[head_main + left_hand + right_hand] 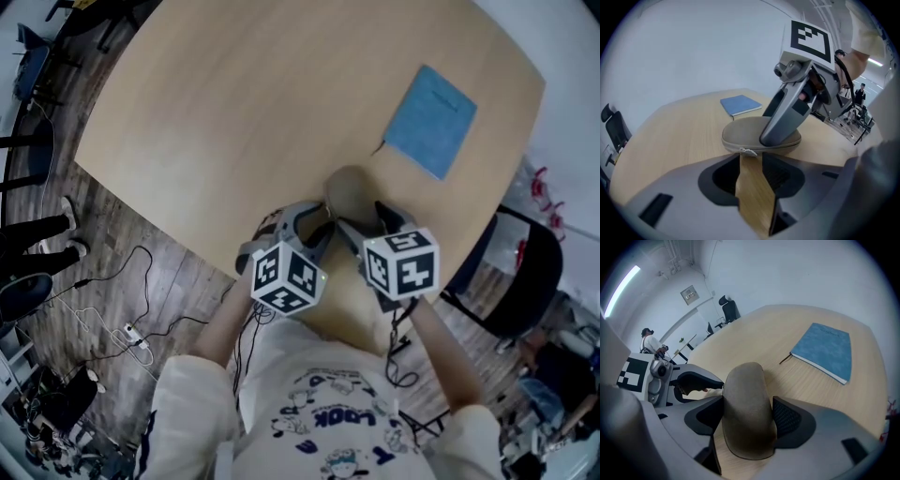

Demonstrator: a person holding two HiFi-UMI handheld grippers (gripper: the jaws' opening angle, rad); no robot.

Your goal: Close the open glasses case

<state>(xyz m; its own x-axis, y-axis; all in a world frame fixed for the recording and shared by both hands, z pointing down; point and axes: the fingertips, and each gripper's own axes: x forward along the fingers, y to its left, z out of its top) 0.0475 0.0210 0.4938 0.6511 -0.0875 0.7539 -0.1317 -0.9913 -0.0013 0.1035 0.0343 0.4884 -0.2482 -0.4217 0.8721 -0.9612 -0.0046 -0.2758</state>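
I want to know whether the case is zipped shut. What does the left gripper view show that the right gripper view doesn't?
Only the left gripper view shows the zipper pull at the near edge of the glasses case, where the seam looks closed. It also shows the left gripper with its jaws apart over bare table.

Only the right gripper view shows the right gripper with its jaws pressed against both sides of the case.

Both views show the case lying on the table, with the blue notebook beyond it.

Glasses case on table, notebook behind it, rightward
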